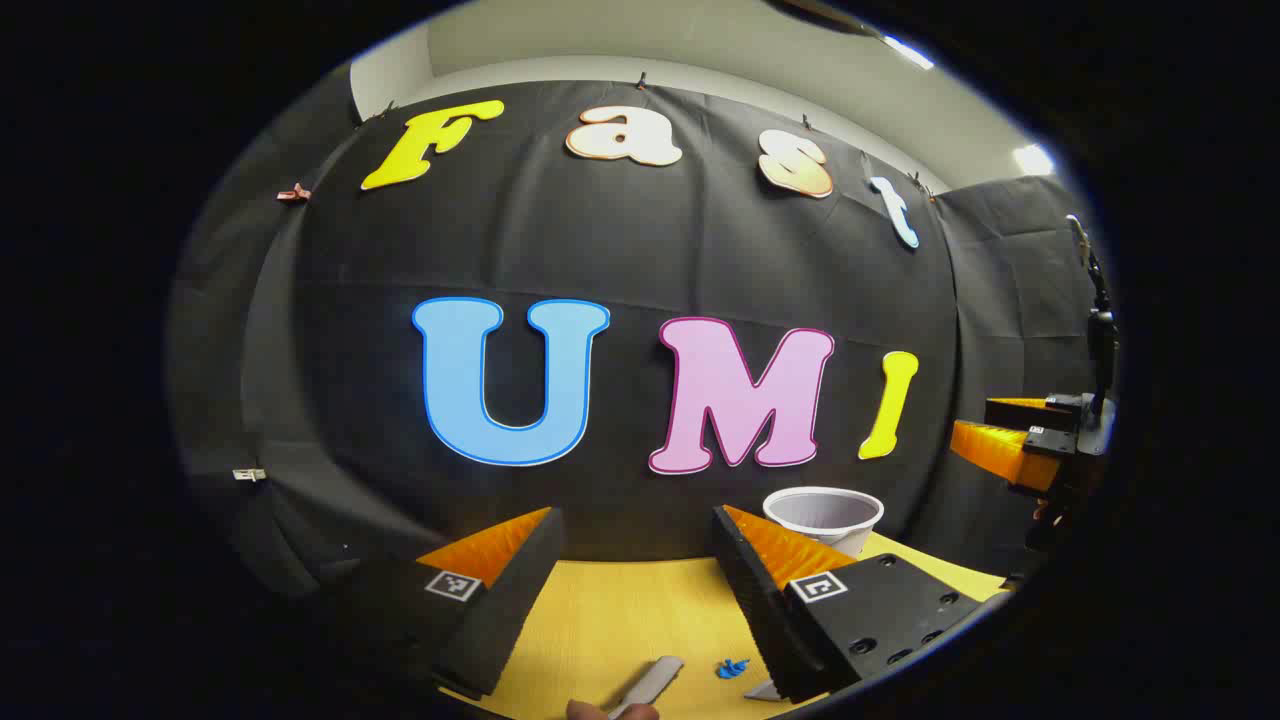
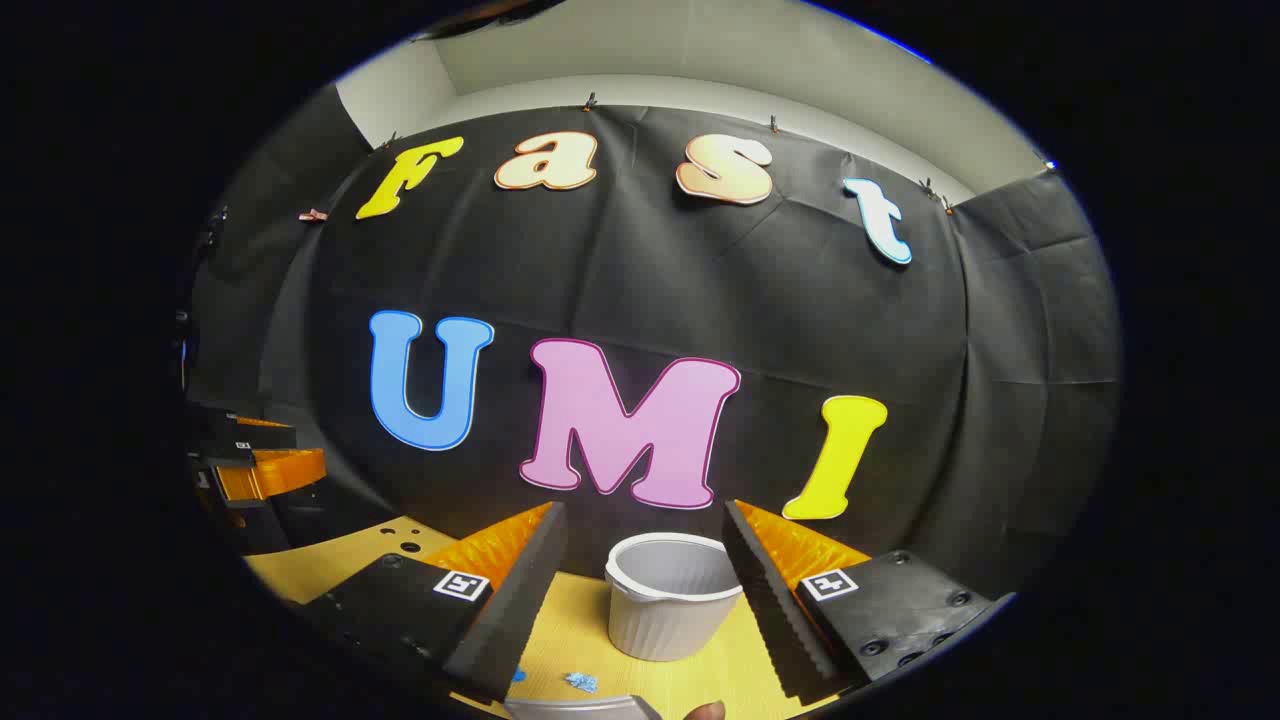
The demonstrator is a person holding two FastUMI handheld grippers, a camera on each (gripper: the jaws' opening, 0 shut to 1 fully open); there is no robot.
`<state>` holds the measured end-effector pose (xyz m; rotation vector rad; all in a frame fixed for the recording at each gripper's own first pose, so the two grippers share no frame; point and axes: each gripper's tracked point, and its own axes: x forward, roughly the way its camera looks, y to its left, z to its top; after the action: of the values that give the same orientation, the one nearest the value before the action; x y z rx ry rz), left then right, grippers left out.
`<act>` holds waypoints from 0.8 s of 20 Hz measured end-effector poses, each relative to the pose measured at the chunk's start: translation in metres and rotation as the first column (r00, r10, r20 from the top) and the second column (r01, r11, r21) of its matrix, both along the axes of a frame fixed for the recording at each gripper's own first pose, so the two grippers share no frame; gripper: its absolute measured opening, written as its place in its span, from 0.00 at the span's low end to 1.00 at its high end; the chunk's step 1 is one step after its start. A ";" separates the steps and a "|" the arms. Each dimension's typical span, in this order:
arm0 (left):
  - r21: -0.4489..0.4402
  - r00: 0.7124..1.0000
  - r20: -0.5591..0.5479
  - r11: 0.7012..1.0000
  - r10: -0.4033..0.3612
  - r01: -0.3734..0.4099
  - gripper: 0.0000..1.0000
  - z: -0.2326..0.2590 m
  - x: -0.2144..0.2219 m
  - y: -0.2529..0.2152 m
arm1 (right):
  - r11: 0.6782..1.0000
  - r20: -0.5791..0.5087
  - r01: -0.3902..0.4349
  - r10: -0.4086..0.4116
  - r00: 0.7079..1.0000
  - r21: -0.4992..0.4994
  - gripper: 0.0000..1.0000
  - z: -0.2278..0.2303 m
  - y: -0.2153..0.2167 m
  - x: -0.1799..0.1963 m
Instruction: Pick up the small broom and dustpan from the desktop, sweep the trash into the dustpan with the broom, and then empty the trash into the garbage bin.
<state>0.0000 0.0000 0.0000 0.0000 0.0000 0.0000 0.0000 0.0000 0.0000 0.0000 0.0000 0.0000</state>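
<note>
At the bottom edge of the left gripper view, a pale grey flat handle (image 1: 650,683) lies on the yellow wood-grain counter (image 1: 610,620), its long axis slanting from lower left to upper right; whether it belongs to the broom or the dustpan I cannot tell. It sits below and between the spread fingers of the left tongs (image 1: 640,560), close under them, so a short drop down and back would bring it into the gap. A fingertip shows just beside its lower end. A small blue scrap of trash (image 1: 732,668) lies right of the handle, near the inner edge of the right-hand finger.

Along the lower rim of the right gripper view, a curved pale grey plastic edge (image 2: 580,707) shows, probably the dustpan, with a crumpled blue scrap (image 2: 580,682) just above it. Beyond these stands the garbage bin (image 2: 668,600), a ribbed whitish cup with a rolled lip, upright between the fingers of the right tongs (image 2: 645,560) and farther off.

Both tongs are released, grasping nothing; their inner faces are ridged. The left tongs look nearer the slanted handle, the right nearer the curved edge and the bin.
</note>
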 end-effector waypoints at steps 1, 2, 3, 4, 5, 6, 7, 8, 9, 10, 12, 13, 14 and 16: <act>0.001 1.000 -0.001 1.000 -0.002 0.002 0.96 0.001 0.000 0.000 | 1.000 -0.003 -0.004 0.004 1.000 0.001 0.97 -0.002 0.002 -0.001; 0.000 1.000 -0.001 1.000 -0.002 0.002 0.96 -0.001 0.001 0.000 | 1.000 -0.008 -0.011 0.011 1.000 0.002 0.97 -0.003 0.004 0.000; -0.002 1.000 -0.003 1.000 -0.002 0.002 0.96 0.000 0.000 -0.001 | 1.000 -0.013 -0.015 0.015 1.000 0.003 0.97 -0.005 0.005 0.001; -0.004 1.000 -0.003 1.000 0.000 0.000 0.96 -0.002 0.001 0.000 | 1.000 -0.018 -0.022 0.022 1.000 0.002 0.97 -0.006 0.006 0.002; -0.005 1.000 -0.004 1.000 0.003 -0.003 0.96 -0.001 0.000 0.000 | 1.000 -0.023 -0.028 0.028 0.999 0.001 0.97 -0.007 0.007 0.001; -0.005 1.000 -0.006 1.000 0.006 -0.006 0.96 -0.003 0.000 0.001 | 0.999 -0.031 -0.037 0.037 0.999 0.003 0.96 -0.009 0.007 0.000; -0.005 1.000 -0.004 1.000 0.010 -0.010 0.96 -0.002 -0.001 0.001 | 0.999 -0.039 -0.042 0.042 0.998 0.004 0.96 -0.012 0.007 0.001; -0.006 1.000 -0.001 1.000 0.010 -0.010 0.96 -0.003 -0.001 0.002 | 0.999 -0.047 -0.045 0.045 0.998 0.003 0.96 -0.013 0.006 -0.003; -0.005 1.000 -0.003 1.000 0.010 -0.010 0.96 -0.003 -0.001 0.002 | 0.999 -0.055 -0.045 0.045 0.997 0.000 0.96 -0.014 0.004 -0.004; -0.003 1.000 -0.003 1.000 0.010 -0.010 0.96 -0.004 -0.001 0.003 | 0.999 -0.064 -0.044 0.043 0.997 -0.003 0.96 -0.017 0.003 -0.008; 0.006 1.000 -0.001 1.000 0.009 -0.009 0.96 -0.005 0.000 0.003 | 0.999 -0.081 -0.040 0.039 0.996 -0.009 0.96 -0.026 -0.004 -0.017; 0.010 1.000 -0.002 1.000 0.007 -0.007 0.96 -0.005 0.000 0.003 | 0.999 -0.088 -0.036 0.035 0.996 -0.010 0.96 -0.030 -0.009 -0.025; 0.013 1.000 -0.005 1.000 0.003 -0.003 0.96 -0.007 0.000 0.004 | 0.999 -0.101 -0.041 0.040 0.994 -0.008 0.96 -0.033 -0.011 -0.028; 0.016 1.000 -0.016 1.000 -0.005 0.005 0.96 -0.010 -0.001 0.003 | 0.997 -0.162 -0.071 0.071 0.984 0.004 0.97 -0.045 -0.008 -0.031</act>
<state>-0.0006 0.0030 -0.0102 0.0165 0.0159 -0.0053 -0.0308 -0.0075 -0.0453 -0.0022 0.1627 0.0713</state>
